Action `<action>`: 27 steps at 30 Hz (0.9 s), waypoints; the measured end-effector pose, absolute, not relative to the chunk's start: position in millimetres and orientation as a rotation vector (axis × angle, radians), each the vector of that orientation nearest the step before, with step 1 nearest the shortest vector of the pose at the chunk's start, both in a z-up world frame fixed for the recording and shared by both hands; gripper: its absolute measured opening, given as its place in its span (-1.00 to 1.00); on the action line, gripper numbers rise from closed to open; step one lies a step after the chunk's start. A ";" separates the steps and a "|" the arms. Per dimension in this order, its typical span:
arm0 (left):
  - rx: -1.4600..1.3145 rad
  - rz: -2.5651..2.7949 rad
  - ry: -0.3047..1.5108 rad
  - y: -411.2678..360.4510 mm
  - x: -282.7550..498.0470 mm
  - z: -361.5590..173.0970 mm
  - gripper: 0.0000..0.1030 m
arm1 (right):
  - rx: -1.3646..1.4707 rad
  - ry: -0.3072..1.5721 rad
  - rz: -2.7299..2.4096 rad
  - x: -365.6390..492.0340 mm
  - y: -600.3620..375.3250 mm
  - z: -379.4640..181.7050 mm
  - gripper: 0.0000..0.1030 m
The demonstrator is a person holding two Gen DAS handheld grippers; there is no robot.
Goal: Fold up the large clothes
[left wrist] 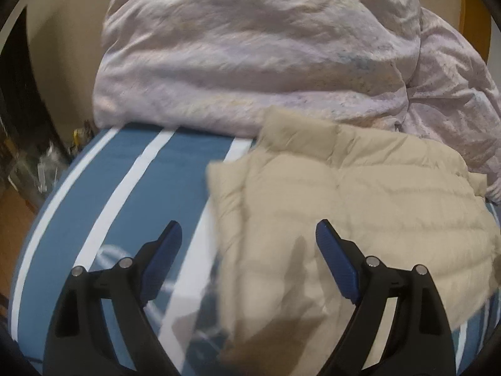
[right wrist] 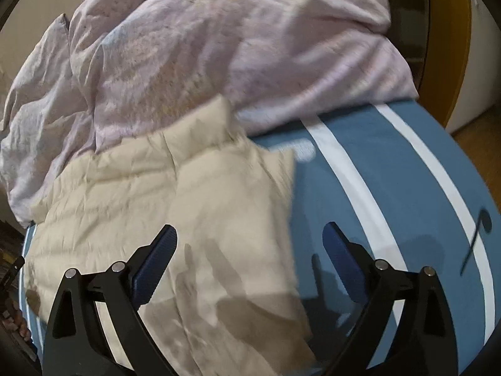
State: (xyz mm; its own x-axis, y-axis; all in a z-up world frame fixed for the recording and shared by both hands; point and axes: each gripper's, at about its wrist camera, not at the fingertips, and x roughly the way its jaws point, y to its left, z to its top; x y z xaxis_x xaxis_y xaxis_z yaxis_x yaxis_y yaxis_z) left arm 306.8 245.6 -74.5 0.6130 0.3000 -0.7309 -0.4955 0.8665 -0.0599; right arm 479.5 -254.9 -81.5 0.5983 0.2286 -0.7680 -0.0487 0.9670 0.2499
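Observation:
A beige quilted puffer jacket [left wrist: 360, 206] lies folded on a blue bed cover with white stripes [left wrist: 131, 163]. My left gripper [left wrist: 249, 235] hovers open above the jacket's left edge, nothing between its blue-padded fingers. In the right wrist view the same jacket [right wrist: 162, 188] fills the lower left, its right edge running down the middle. My right gripper [right wrist: 250, 238] stands open over that edge, one finger above the jacket, the other above the blue cover [right wrist: 369, 169]. Neither gripper touches the cloth.
A rumpled pale lilac duvet [left wrist: 250, 56] is heaped behind the jacket, also filling the back of the right wrist view as the lilac duvet [right wrist: 203, 50]. A wooden floor [left wrist: 12, 225] and clutter lie left of the bed. A black music-note print [right wrist: 476, 244] marks the cover.

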 end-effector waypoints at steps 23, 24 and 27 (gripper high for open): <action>-0.731 0.306 0.820 253.0 255.9 -123.3 -0.31 | 0.479 1.037 0.316 431.0 -272.4 -119.5 -0.26; -0.741 0.303 0.813 252.3 255.4 -124.1 -0.44 | 0.516 1.037 0.332 431.2 -275.0 -121.2 -0.34; -0.759 0.294 0.787 250.4 252.6 -121.9 -0.71 | 0.570 1.035 0.349 427.9 -276.4 -120.4 -0.51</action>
